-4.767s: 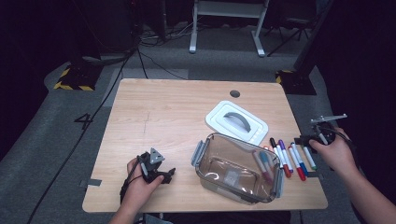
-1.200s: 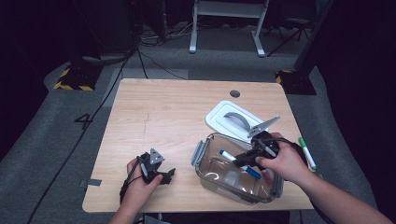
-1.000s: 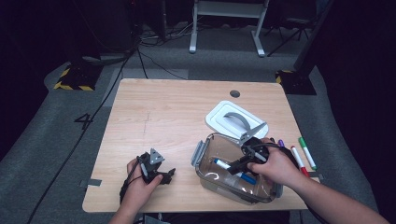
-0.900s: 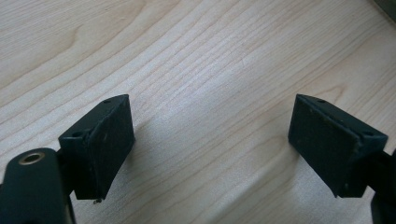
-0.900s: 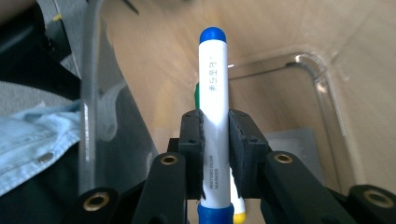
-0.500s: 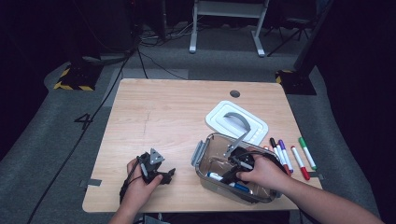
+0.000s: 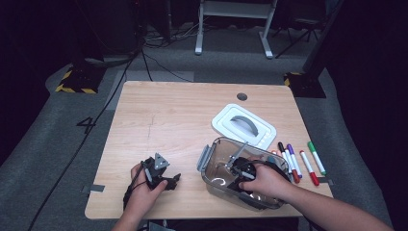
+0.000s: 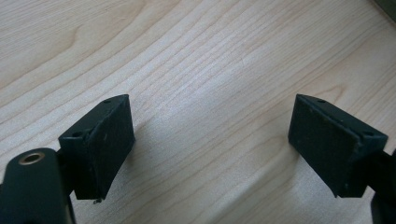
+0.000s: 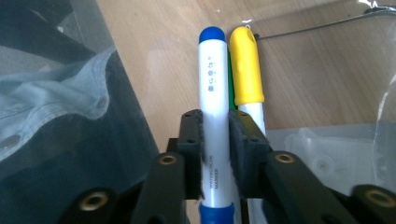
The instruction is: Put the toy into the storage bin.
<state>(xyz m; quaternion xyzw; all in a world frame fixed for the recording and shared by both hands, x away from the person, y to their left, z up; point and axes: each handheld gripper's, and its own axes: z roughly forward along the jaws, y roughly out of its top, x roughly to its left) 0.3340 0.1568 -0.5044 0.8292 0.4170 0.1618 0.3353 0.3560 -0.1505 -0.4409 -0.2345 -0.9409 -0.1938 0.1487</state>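
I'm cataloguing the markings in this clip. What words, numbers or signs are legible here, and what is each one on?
"WATERCOLOR MARKER": printed along the white barrel of the blue marker, seen in the right gripper view.
"4": marked on the grey floor left of the table, in the high view.
A line of small characters higher on the blue marker's barrel: too small to read.
Yellow marker: no readable print.

the left half of the table [image 7: 159,115] was bare wood, with lots of room for a hand to go. on the right side the clear box [image 7: 211,161], its white lid [image 7: 243,126] and a row of markers [image 7: 300,161] sat close together, with little gaps between them. inside the box, a yellow marker [image 9: 246,65] lay right beside the blue marker [image 9: 212,84].
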